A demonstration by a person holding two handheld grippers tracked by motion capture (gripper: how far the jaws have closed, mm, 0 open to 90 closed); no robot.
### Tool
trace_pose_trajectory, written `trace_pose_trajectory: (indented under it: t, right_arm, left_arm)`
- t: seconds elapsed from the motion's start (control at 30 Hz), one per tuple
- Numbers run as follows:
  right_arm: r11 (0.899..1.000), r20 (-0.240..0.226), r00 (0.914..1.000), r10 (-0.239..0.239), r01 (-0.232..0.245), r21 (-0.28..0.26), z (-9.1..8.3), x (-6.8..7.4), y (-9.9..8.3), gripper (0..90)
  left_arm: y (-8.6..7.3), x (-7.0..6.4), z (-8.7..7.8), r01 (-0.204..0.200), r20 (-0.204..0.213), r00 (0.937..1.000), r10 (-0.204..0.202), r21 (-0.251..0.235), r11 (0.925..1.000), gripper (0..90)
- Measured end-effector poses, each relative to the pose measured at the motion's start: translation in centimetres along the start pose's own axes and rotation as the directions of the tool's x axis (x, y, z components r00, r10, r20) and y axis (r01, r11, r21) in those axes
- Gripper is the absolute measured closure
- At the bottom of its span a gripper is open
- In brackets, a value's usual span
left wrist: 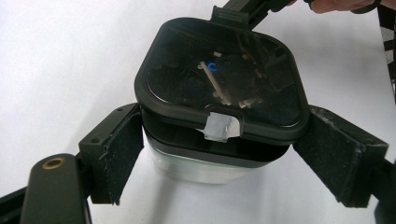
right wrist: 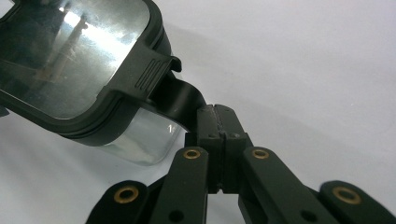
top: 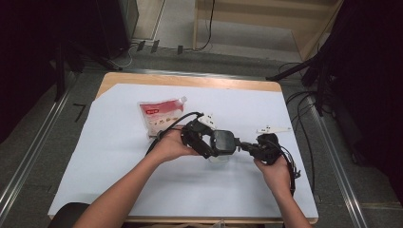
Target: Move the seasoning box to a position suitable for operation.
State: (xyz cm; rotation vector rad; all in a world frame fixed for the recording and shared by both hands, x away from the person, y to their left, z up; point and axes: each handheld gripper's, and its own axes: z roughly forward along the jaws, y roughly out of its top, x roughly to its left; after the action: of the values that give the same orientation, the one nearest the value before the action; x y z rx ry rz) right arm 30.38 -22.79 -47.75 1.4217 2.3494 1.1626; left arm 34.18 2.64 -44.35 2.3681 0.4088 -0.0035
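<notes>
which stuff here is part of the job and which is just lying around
In the job:
container
black lid
lid's tab
left gripper
right gripper

Lying about:
red and white pouch
white sheet
cables

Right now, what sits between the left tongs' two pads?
The clear container with its black lid, flanked by both pads, as the left gripper view shows. The right tongs pinch the lid's latch flap.

I see the container [top: 222,145] standing on the sheet [top: 119,156] that covers the table [top: 190,80]. My left gripper [top: 209,142] is at the container's left, jaws on either side of it. My right gripper [top: 247,146] is at the container's right, pinching its lid flap [right wrist: 180,100]. The pouch [top: 161,115] lies behind the container, to its left.
</notes>
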Motion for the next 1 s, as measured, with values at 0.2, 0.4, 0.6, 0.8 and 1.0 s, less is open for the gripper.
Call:
trace_pose_trajectory:
  t: [0.2,0.4,0.6,0.8,1.0]
  right_arm:
    - [1.000,0.001,1.0000,0.000,0.000,-0.003,0.0,0.2,0.0,90.0]
    - [1.000,0.004,1.0000,0.000,0.000,-0.002,0.0,0.3,0.0,90.0]
    - [1.000,0.004,1.0000,-0.002,0.002,-0.003,0.0,0.3,0.0,90.0]
    - [1.000,-0.003,0.9999,-0.010,0.010,-0.004,0.0,0.4,0.0,90.0]
    - [1.000,-0.012,0.9999,-0.002,0.002,0.002,-0.1,0.4,-0.1,90.0]
  left_arm:
    - [0.0,-0.1,-0.3,-0.016,-0.009,0.9998,0.016,-0.010,0.9998,17.5]
    - [0.1,-0.1,-0.4,-0.017,-0.012,0.9998,0.017,-0.017,0.9997,17.6]
    - [0.3,-0.1,-0.8,-0.031,-0.015,0.9994,0.030,-0.045,0.9985,18.4]
    - [1.0,-0.4,-1.4,-0.054,0.014,0.9984,0.055,-0.063,0.9966,36.7]
    - [1.6,-1.4,-1.6,-0.099,0.018,0.9948,0.100,-0.048,0.9939,43.7]
